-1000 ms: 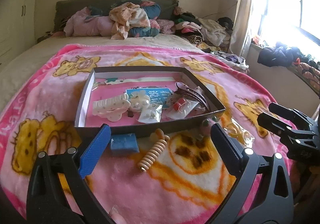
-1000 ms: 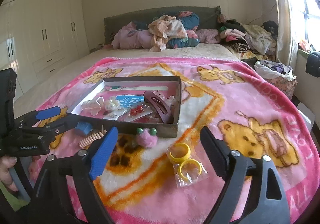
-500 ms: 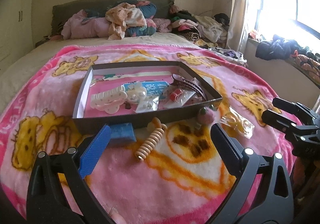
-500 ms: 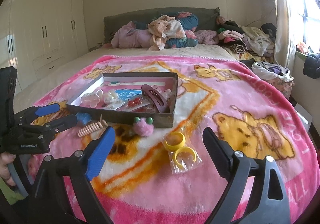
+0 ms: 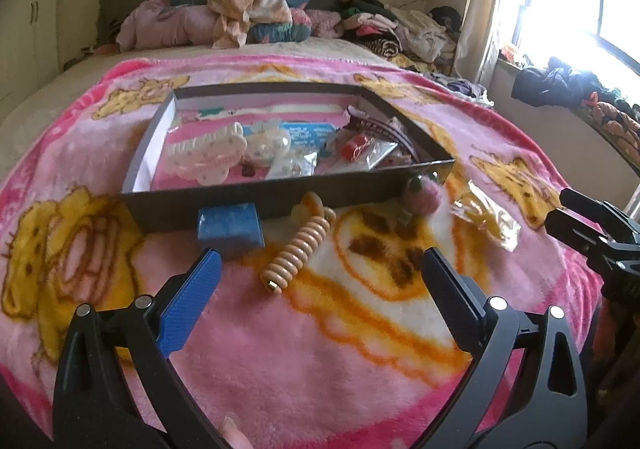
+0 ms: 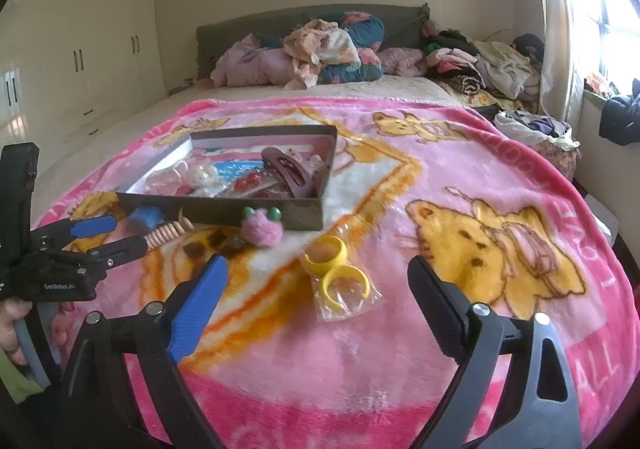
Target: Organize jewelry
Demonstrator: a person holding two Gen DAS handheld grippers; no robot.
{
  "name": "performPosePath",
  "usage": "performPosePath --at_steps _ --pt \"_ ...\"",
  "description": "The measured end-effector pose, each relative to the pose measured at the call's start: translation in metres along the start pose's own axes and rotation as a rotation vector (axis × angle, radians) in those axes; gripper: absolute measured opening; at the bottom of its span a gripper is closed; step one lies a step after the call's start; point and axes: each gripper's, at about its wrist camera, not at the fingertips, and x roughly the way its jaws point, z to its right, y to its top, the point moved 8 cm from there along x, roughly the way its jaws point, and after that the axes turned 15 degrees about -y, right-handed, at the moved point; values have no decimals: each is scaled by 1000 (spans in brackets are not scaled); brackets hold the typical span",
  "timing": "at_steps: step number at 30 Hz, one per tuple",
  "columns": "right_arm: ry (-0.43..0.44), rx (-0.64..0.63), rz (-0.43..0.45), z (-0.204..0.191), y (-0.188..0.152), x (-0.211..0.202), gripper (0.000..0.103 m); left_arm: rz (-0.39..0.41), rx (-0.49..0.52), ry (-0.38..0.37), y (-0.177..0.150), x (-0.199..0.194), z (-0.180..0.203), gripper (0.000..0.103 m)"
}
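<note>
A dark shallow box point(image 5: 288, 197) point(image 6: 224, 209) sits on the pink blanket and holds hair clips, packets and a maroon claw clip point(image 6: 286, 169). In front of it lie a blue block point(image 5: 230, 227), a beige spiral hair tie point(image 5: 298, 247) point(image 6: 168, 233), a pink fuzzy pom clip point(image 5: 422, 193) point(image 6: 262, 229) and a clear packet with yellow rings point(image 6: 338, 273) point(image 5: 486, 215). My left gripper point(image 5: 320, 277) is open and empty, just short of the spiral tie. My right gripper point(image 6: 318, 281) is open and empty, with the yellow rings packet between its fingers' line of sight.
The pink cartoon blanket point(image 6: 460, 229) covers the bed. Piled clothes point(image 6: 320, 49) lie at the headboard and more at the right point(image 5: 400, 29). White wardrobes point(image 6: 80, 49) stand to the left. A window point(image 5: 580, 9) is on the right.
Both grippers have moved forward toward the items in front of the box; the spiral tie and the rings packet appear closer. Both stay open.
</note>
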Motion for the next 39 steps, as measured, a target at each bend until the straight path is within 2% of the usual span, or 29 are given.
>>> performPosePath --at_steps 6,11,23,27,29,31,34,36,37,39 --pt "-11 -8 -81 4 -13 27 89 -22 -23 -5 -3 13 -7 91" --pt "-29 -27 -134 5 -17 52 89 -40 -93 -34 -8 24 -18 91" --pt "-7 -67 -189 -3 -16 87 89 -65 -69 -61 -10 30 -9 53" --pt "-8 -72 -194 -2 -18 89 76 -80 -45 -79 -10 35 0 43" --pt "-6 -68 -196 -1 -19 87 69 -85 -33 -87 -10 36 4 42" --pt "3 -64 -197 -2 -20 86 56 -87 -24 -83 -7 39 6 42" --pt "10 -75 -192 -5 -23 81 50 -97 -30 -60 -4 45 5 41" --pt "30 -72 -195 -8 -25 78 41 -102 -33 -45 -4 48 4 37" --pt "42 -67 -196 -9 -25 76 41 -108 -34 -36 -3 50 3 36" --pt "70 -58 -201 -12 -28 72 39 -116 -36 -22 -4 52 2 27"
